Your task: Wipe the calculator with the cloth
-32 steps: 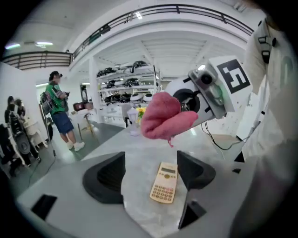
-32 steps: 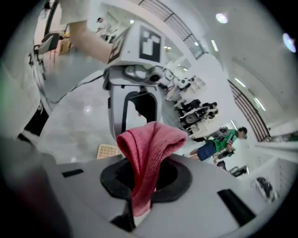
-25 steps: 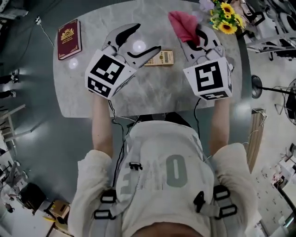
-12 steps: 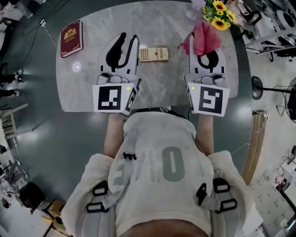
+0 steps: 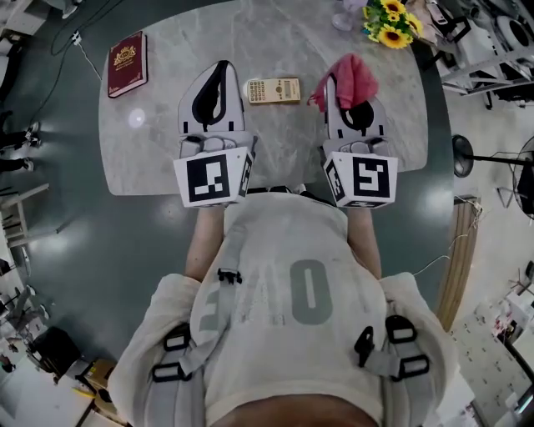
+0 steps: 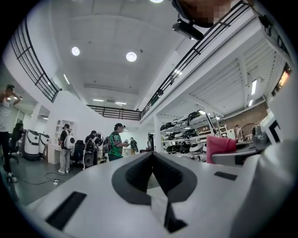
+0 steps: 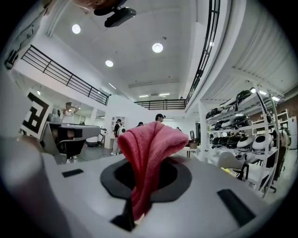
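Calculator [image 5: 272, 90] lies flat on a grey marble table [image 5: 284, 146], its long axis running sideways across the tabletop, one short end toward each handheld gripper; which end carries the display cannot be made out. It sits between the two tools, just beside the tips of the left gripper [image 5: 221, 67] and a little further from the right gripper [image 5: 346, 104], touched by neither. The left gripper's jaws are pressed together with nothing between them. The right gripper's jaws are clamped on a pink cloth [image 5: 350, 77], which bunches up over its tips and hangs clear of the calculator. Both tools point away from the person [image 5: 284, 308] holding them, side by side and roughly parallel. Beyond the left gripper, near the table's far left corner, lies a maroon booklet [image 5: 126, 64] with a gold emblem; beyond the right gripper, at the far edge, stands a bunch of sunflowers [image 5: 390, 23].
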